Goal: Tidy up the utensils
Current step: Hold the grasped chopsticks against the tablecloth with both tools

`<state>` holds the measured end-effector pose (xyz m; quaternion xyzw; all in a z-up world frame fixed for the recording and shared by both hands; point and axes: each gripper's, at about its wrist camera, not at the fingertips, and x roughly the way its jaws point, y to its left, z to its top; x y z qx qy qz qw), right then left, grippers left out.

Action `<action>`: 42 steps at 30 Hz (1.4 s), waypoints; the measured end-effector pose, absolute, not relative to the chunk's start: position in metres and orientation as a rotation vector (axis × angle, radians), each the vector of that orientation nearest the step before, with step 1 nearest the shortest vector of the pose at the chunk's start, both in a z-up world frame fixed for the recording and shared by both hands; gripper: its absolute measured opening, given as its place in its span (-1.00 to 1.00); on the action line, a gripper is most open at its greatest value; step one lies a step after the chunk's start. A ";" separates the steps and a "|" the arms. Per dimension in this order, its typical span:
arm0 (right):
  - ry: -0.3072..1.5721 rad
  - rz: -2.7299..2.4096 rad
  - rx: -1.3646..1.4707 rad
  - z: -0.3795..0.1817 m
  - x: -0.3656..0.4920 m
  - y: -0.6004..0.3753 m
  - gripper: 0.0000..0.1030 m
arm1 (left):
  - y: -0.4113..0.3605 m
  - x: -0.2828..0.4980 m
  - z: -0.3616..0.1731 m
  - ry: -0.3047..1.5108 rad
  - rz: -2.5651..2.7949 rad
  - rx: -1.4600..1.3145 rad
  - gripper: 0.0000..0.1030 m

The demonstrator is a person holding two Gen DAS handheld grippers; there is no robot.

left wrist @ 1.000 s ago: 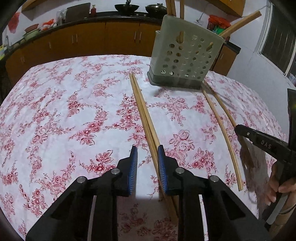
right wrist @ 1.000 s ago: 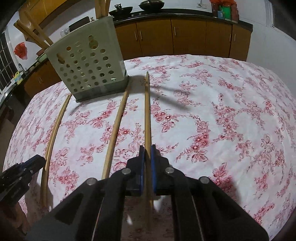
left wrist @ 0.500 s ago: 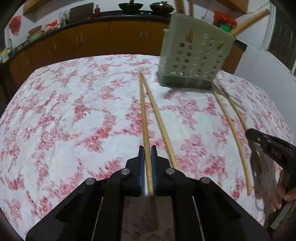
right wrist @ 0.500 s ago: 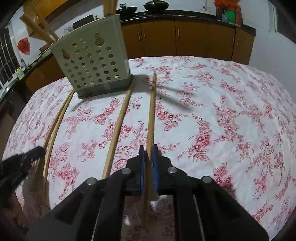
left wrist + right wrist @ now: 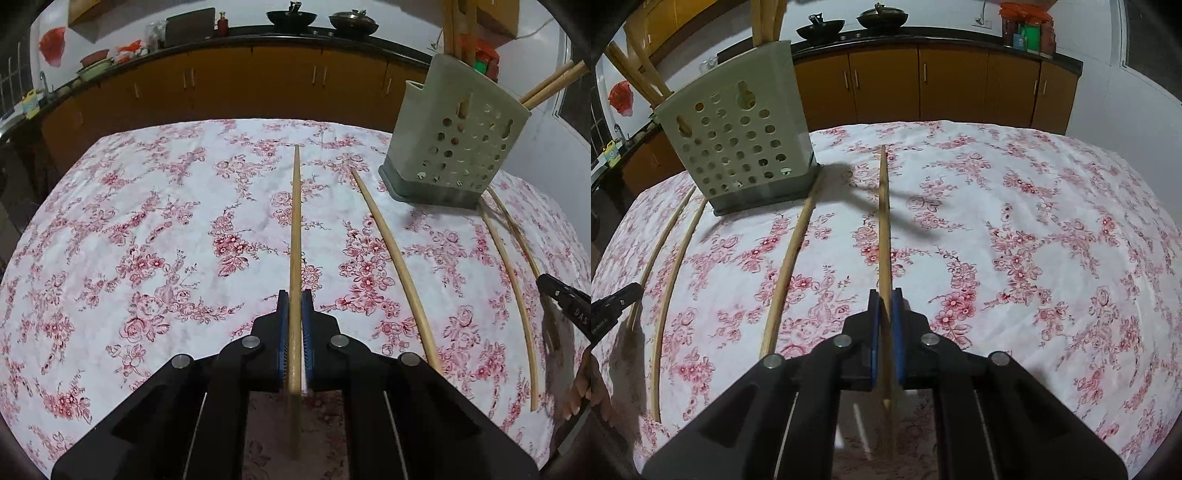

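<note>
Floral cloth covers the bench [image 5: 110,229]. Spread 1 second ago, the left gripper [image 5: 294,306] now pinches a chopstick [image 5: 296,221] at frame centre; the right gripper [image 5: 885,306] pinches another chopstick [image 5: 884,221]. Both look ready for the perforated holder [image 5: 458,147], upper right.

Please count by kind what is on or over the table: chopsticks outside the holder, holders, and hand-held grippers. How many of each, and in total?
Held chopsticks: 2
Loose chopsticks: 2
Utensil holder: 1
Hand-held grippers: 2
Total: 7
</note>
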<state>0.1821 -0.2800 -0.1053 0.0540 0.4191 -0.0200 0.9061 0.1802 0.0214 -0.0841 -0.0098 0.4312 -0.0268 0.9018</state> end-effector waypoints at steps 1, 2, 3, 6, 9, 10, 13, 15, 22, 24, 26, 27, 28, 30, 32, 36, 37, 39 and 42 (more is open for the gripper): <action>0.861 -0.045 0.101 -0.106 0.182 -0.279 -0.82 | 0.021 0.180 -0.084 0.892 -0.054 -0.018 -0.84; 0.856 -0.049 0.090 -0.107 0.181 -0.278 -0.82 | 0.019 0.181 -0.084 0.892 -0.054 -0.018 -0.84; 0.855 -0.051 0.080 -0.107 0.181 -0.277 -0.82 | 0.020 0.181 -0.084 0.892 -0.056 -0.022 -0.84; 0.855 -0.050 0.080 -0.107 0.180 -0.275 -0.81 | 0.023 0.182 -0.084 0.892 -0.063 -0.038 -0.84; 0.855 -0.049 0.089 -0.107 0.180 -0.276 -0.81 | 0.023 0.182 -0.084 0.892 -0.062 -0.039 -0.84; 0.855 -0.050 0.088 -0.107 0.179 -0.276 -0.81 | 0.022 0.182 -0.084 0.893 -0.060 -0.036 -0.84; 0.856 -0.051 0.086 -0.107 0.179 -0.277 -0.81 | 0.021 0.182 -0.084 0.893 -0.058 -0.033 -0.83; 0.856 -0.051 0.087 -0.107 0.179 -0.277 -0.81 | 0.021 0.182 -0.084 0.893 -0.058 -0.033 -0.83; 0.856 -0.051 0.087 -0.107 0.180 -0.277 -0.81 | 0.022 0.182 -0.084 0.893 -0.058 -0.033 -0.83; 0.856 -0.051 0.087 -0.107 0.180 -0.277 -0.81 | 0.022 0.182 -0.084 0.893 -0.058 -0.033 -0.83; 0.856 -0.051 0.087 -0.107 0.180 -0.277 -0.81 | 0.022 0.182 -0.084 0.893 -0.058 -0.033 -0.83; 0.856 -0.051 0.087 -0.107 0.180 -0.277 -0.81 | 0.021 0.182 -0.084 0.893 -0.057 -0.033 -0.83; 0.856 -0.051 0.087 -0.107 0.180 -0.277 -0.81 | 0.021 0.182 -0.084 0.893 -0.057 -0.033 -0.83; 0.856 -0.051 0.088 -0.107 0.180 -0.276 -0.81 | 0.021 0.182 -0.084 0.893 -0.057 -0.033 -0.83; 0.857 -0.050 0.088 -0.107 0.180 -0.277 -0.81 | 0.021 0.182 -0.084 0.893 -0.057 -0.033 -0.83; 0.857 -0.048 0.091 -0.107 0.180 -0.278 -0.81 | 0.021 0.182 -0.084 0.892 -0.056 -0.033 -0.83; 0.857 -0.048 0.092 -0.107 0.180 -0.278 -0.81 | 0.021 0.182 -0.084 0.892 -0.056 -0.033 -0.83; 0.858 -0.049 0.091 -0.107 0.180 -0.278 -0.81 | 0.021 0.182 -0.084 0.892 -0.056 -0.033 -0.83; 0.858 -0.049 0.091 -0.107 0.180 -0.277 -0.81 | 0.021 0.182 -0.084 0.892 -0.056 -0.033 -0.83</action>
